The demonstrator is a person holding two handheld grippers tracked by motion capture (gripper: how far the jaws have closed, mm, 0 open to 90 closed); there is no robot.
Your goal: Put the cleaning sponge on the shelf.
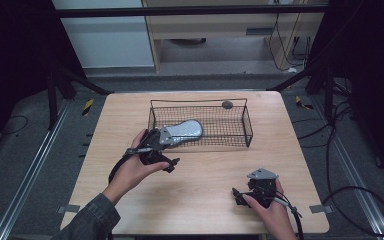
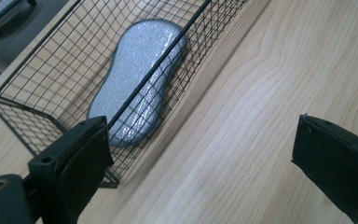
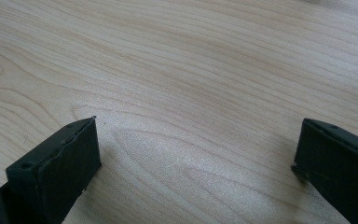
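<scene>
At the near right of the wooden bench (image 1: 205, 175), the right tongs (image 3: 196, 154) hover low over bare wood, jaws spread wide and gripping nothing. Farther in at left, the left tongs (image 2: 200, 154), held in a hand (image 1: 132, 170), are likewise spread and empty just outside a black wire basket (image 1: 245, 125). A silvery grey sponge (image 2: 137, 79) lies flat inside the basket's left half, beside its near wall.

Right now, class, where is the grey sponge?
The grey sponge lies flat inside the wire basket, at its left end, just beyond the left gripper.
</scene>
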